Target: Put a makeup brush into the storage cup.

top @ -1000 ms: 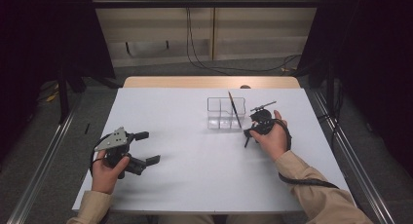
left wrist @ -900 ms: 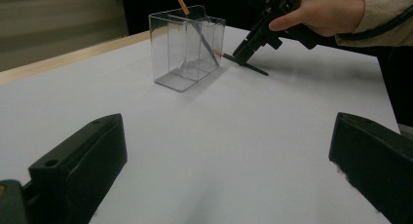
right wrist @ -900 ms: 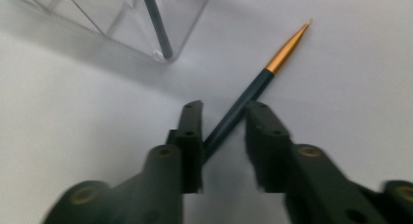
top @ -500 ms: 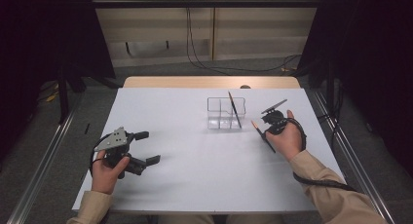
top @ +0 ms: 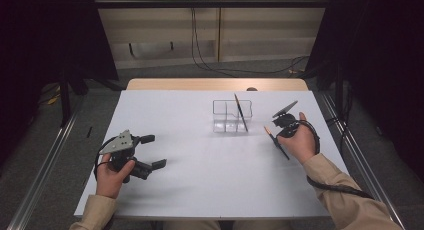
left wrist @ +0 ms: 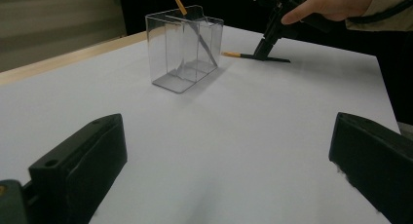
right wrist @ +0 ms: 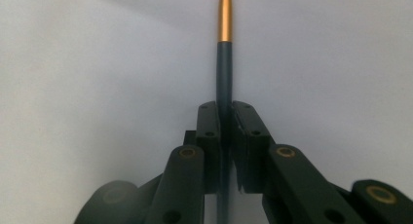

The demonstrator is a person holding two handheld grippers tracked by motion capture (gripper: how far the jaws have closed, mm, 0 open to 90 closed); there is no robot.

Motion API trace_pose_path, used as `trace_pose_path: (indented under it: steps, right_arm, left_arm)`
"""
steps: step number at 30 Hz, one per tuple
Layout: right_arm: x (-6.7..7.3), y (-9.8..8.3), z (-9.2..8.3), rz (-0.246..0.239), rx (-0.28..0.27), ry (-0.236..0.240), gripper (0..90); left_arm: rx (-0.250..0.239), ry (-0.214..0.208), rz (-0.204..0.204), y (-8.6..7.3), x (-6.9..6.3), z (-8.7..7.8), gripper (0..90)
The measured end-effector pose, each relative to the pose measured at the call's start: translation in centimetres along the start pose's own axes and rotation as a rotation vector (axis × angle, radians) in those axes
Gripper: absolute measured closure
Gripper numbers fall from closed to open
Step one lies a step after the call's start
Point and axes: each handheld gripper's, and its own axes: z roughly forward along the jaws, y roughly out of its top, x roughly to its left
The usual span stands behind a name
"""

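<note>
Black stick [right wrist: 224, 73] w/ gold tip, pinched in right gripper [top: 278, 135]; jaws have just been closing, now pressed on its shaft. Stick lies low over white table [top: 200, 190], just right of clear box [top: 225, 121], apart from it. Box is divided into compartments; 2nd stick [top: 240, 111] leans in it, gold end up. Left gripper [top: 152, 151] sits well apart at table's left, jaws spread, nothing between them.

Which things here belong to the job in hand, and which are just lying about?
Job: right gripper shut on dark chopstick; second chopstick leaning in clear box.
Lying about: left gripper, open; cables on floor.
</note>
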Motion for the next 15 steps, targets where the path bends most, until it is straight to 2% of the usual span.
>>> trace_pose_path:
  steps: [8, 11, 15]
  right_arm:
    - [-0.16, -0.25, -0.02, -0.022, -0.014, 0.013, 84.0]
    - [-0.27, -0.32, 0.01, -0.007, -0.023, 0.022, 84.1]
    - [-0.14, -0.4, -0.06, -0.016, -0.025, 0.014, 84.3]
  left_arm:
    - [0.001, 0.003, -0.004, -0.02, -0.07, -0.03, 0.4]
    - [0.001, 0.003, -0.001, 0.07, -0.17, -0.01, 0.4]
    - [0.0, 0.005, -0.002, 0.11, -0.21, -0.07, 0.4]
